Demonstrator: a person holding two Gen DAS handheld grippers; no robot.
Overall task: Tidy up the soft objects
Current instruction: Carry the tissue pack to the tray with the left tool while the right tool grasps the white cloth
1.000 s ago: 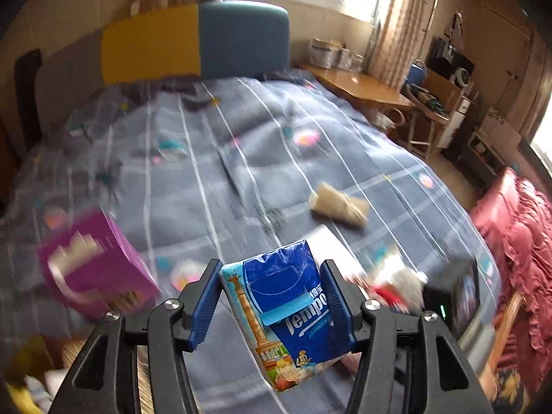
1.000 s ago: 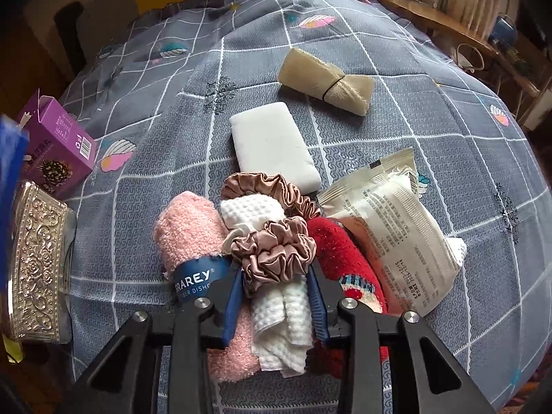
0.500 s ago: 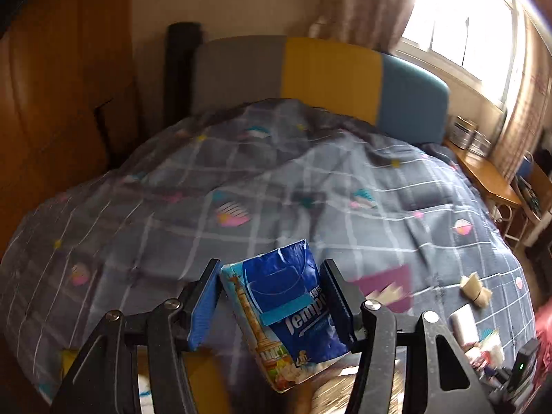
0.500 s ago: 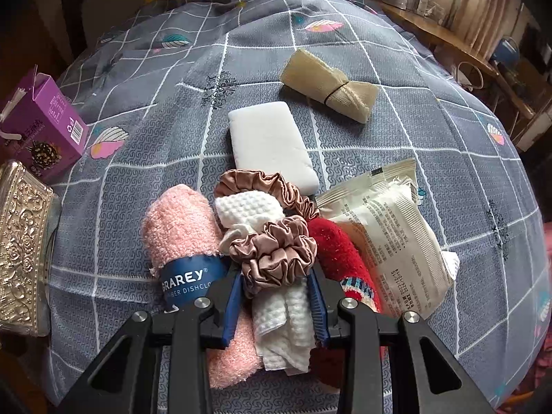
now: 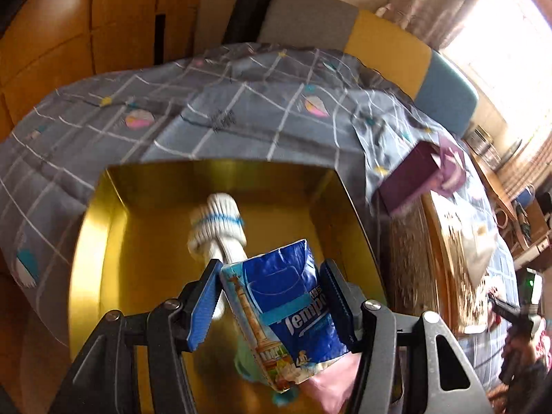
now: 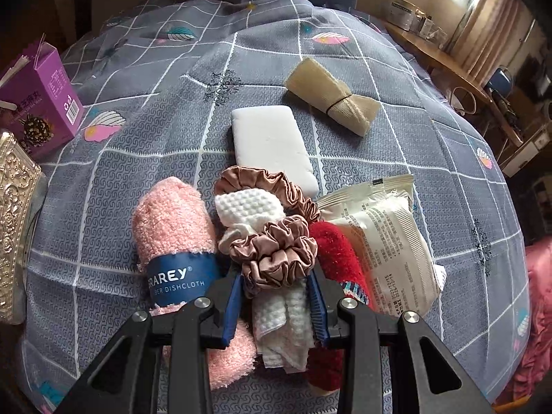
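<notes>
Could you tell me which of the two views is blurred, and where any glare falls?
Left wrist view: smeared, especially the purple box and rolled sock; window blown out white. Right wrist view: sharp, evenly lit, with fisheye bending of the bedspread grid.

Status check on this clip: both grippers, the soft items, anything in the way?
Left gripper shut on tissue pack, over gold box; rolled white cloth already inside. Right gripper shut on scrunchie atop waffle cloth. Nothing blocking.
</notes>
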